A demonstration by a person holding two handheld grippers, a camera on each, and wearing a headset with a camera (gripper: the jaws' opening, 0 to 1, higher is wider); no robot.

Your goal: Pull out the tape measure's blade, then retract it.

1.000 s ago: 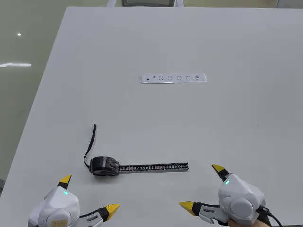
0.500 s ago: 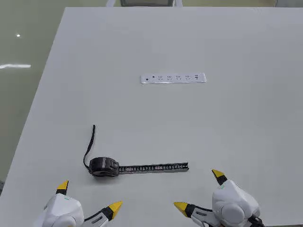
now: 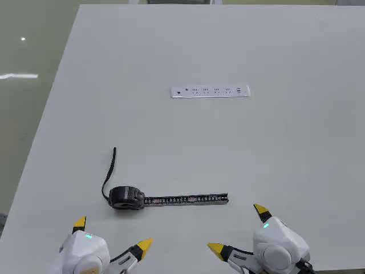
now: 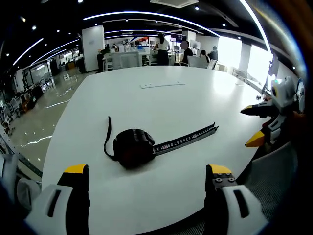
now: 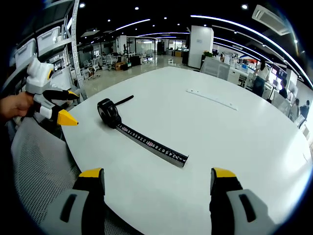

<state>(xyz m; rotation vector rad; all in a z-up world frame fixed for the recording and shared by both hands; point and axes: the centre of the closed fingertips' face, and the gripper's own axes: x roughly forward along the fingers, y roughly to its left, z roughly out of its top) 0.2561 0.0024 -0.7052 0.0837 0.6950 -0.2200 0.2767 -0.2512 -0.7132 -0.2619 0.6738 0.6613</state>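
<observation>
The left gripper point(image 3: 111, 233) and right gripper point(image 3: 238, 228) are wide open, holding nothing. The tape measure point(image 3: 126, 197) lies just ahead, its blade point(image 3: 185, 199) out.

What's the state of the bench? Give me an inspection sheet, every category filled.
Surface: white table, mostly bare.
Job's things: black tape measure, blade pulled out flat toward the right gripper's side, strap trailing away.
Clutter: white power strip, mid-table.
Grippers: left gripper and right gripper open, holding nothing, at the near edge.
Cables: nothing seen.
Surroundings: glossy floor; open office with people behind.
</observation>
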